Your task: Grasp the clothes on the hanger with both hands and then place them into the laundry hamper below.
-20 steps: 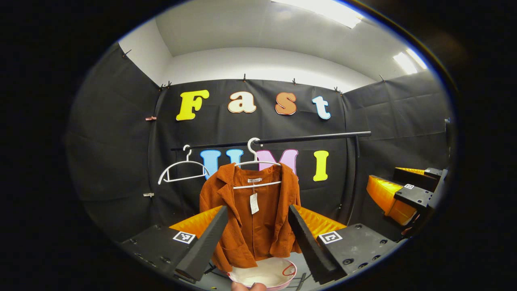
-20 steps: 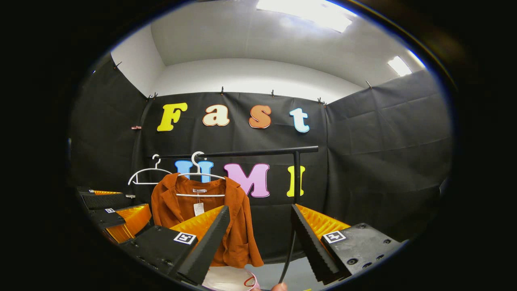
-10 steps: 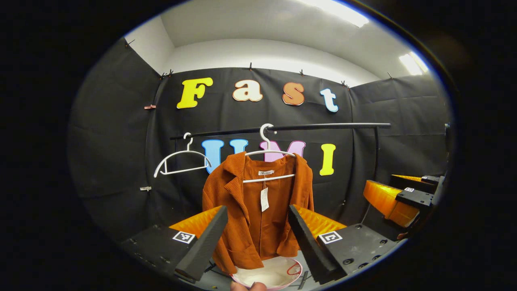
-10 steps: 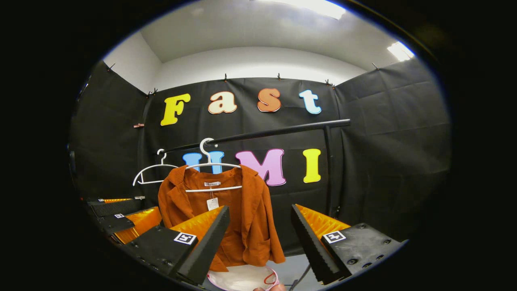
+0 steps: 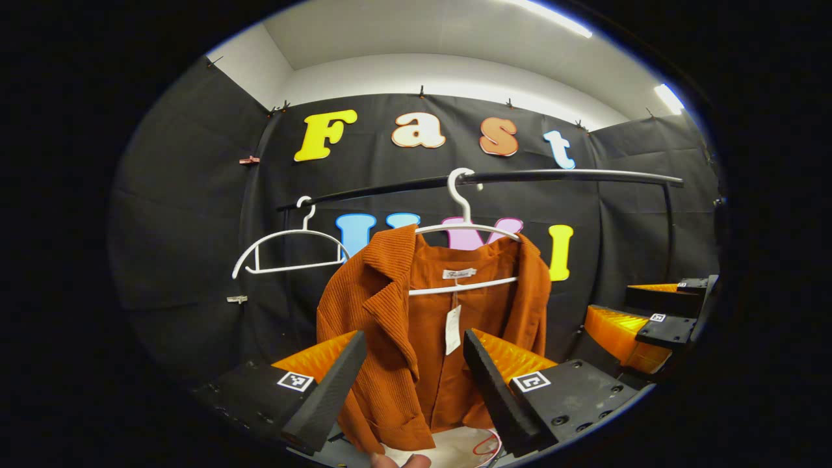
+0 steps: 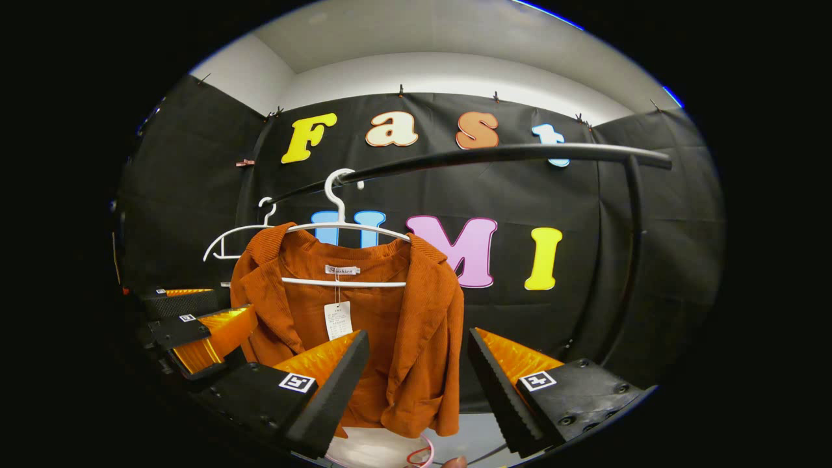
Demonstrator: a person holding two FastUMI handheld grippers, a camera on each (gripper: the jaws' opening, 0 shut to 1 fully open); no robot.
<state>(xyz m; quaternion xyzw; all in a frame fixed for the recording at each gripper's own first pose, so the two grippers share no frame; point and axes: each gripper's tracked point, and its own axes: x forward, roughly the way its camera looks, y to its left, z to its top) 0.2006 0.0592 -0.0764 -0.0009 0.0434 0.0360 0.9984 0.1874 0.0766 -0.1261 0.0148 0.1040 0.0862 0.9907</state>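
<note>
Hanging rust-orange corduroy jacket (image 5: 416, 338), tagged

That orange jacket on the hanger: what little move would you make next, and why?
Probably bring both grippers further forward to the jacket. The left gripper and right gripper are open and hold nothing. The jacket hangs on its white hanger from the black rail, with the hamper below. Each should likely close on one side of the cloth.
</note>
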